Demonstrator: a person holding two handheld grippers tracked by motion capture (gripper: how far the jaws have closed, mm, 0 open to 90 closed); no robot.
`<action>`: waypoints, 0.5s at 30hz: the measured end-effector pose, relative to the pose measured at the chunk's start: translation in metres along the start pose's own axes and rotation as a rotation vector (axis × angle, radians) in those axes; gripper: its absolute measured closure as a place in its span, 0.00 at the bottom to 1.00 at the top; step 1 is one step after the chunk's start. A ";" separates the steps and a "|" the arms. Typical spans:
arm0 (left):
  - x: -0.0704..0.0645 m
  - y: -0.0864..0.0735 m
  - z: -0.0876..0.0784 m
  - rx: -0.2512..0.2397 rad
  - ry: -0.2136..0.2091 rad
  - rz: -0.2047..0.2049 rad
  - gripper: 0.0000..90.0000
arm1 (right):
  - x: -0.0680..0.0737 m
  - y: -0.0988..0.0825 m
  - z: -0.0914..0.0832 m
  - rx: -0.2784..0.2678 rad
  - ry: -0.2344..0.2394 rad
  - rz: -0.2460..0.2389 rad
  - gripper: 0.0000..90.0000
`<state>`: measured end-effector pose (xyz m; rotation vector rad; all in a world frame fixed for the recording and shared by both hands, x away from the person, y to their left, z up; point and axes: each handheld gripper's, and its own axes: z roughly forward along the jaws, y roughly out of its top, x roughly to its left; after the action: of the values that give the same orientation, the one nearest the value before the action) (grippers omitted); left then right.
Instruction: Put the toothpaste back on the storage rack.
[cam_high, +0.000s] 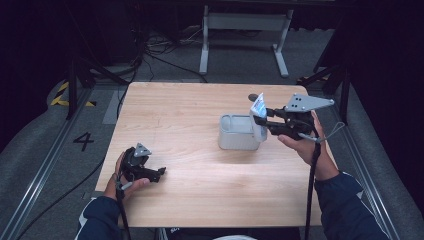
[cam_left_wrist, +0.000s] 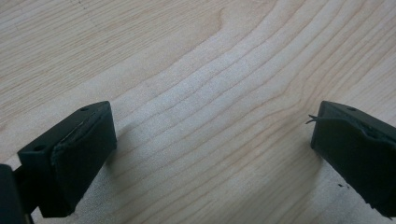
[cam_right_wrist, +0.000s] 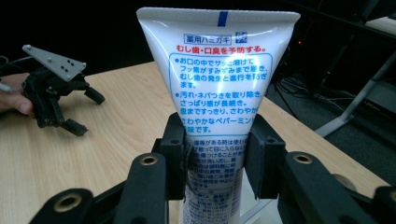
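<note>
Right gripper (cam_high: 262, 121) clamped on a white plastic toothpaste tube with blue and red print (cam_right_wrist: 219, 93), held upright, flat crimped end up, just above the right edge of a grey oblong container (cam_high: 238, 133) on the pale wooden table (cam_high: 200, 125). Left gripper (cam_high: 159, 173), jaws spread wide and unloaded, rests low over the table's near-left part.

White tube (cam_right_wrist: 219, 88) with blue and red print; grey container (cam_high: 238, 132).
</note>
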<state>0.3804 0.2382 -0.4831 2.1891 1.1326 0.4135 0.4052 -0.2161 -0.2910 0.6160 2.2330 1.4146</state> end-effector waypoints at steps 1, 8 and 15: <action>0.000 0.000 0.000 0.000 0.000 0.000 0.01 | -0.001 0.001 0.001 -0.001 -0.004 -0.001 0.72; 0.000 0.000 0.000 0.000 0.000 0.001 0.01 | -0.007 0.009 0.013 -0.009 -0.013 0.001 0.72; 0.000 0.000 0.000 0.001 -0.001 0.001 0.01 | -0.014 0.014 0.025 -0.004 -0.025 0.010 0.72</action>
<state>0.3805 0.2382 -0.4831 2.1901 1.1320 0.4129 0.4327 -0.2001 -0.2865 0.6408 2.2100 1.4079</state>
